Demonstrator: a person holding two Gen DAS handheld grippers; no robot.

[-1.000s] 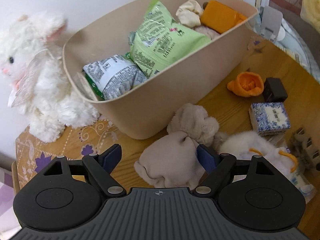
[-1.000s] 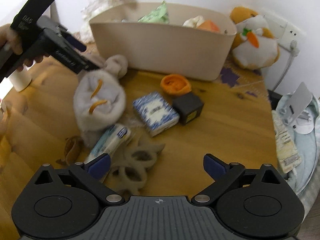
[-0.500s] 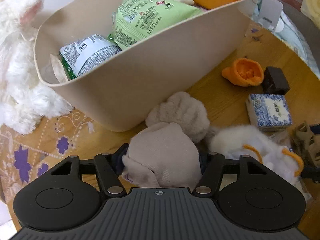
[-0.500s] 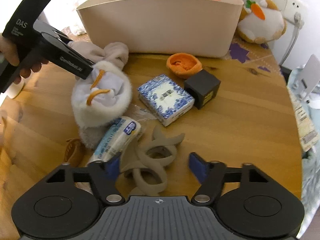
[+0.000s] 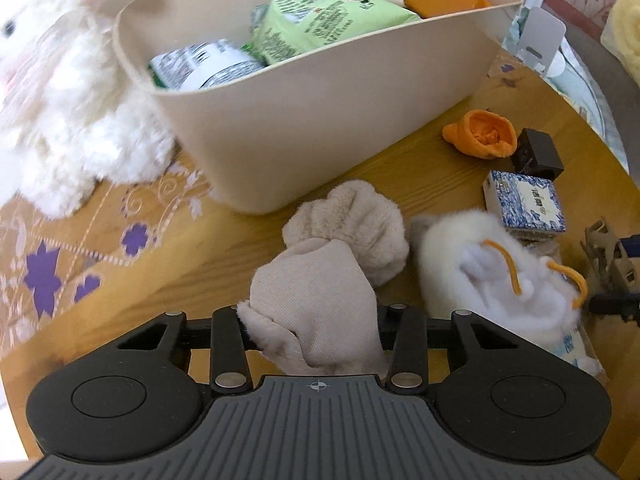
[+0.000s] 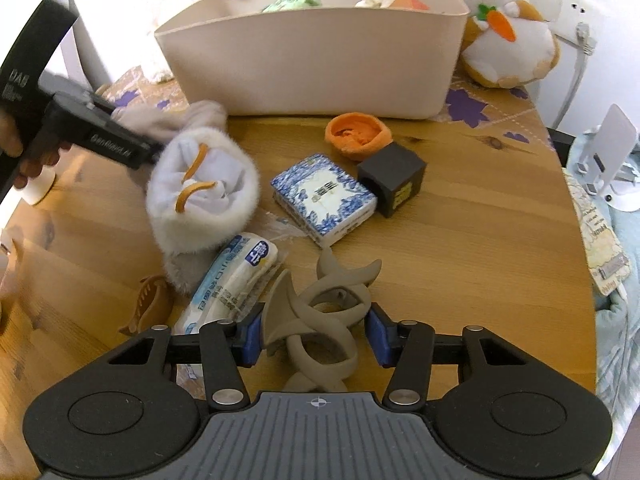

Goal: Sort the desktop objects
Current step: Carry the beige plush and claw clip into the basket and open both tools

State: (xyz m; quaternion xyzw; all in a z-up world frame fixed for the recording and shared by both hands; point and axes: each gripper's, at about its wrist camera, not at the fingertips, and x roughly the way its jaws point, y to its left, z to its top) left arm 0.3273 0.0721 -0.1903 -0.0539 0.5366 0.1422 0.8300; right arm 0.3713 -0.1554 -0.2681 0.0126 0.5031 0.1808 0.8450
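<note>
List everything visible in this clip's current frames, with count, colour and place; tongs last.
Plastic storage bin: one, beige, back of table, holding green snack bags.
Fuzzy cloth pouch: one, beige, before bin.
Furry drawstring pouch: one, white with orange cord, table left.
Knitted cap: one, orange, near bin.
Tissue pack: one, blue-white, centre.
Small box: one, black, beside tissue pack.
Plastic hair claw: one, grey-brown, near edge.
Plush toys: white, orange-white, flanking bin.
Left tongs: just closing, pressed on fuzzy cloth pouch.
Right tongs: just closing, gripping plastic hair claw.
</note>
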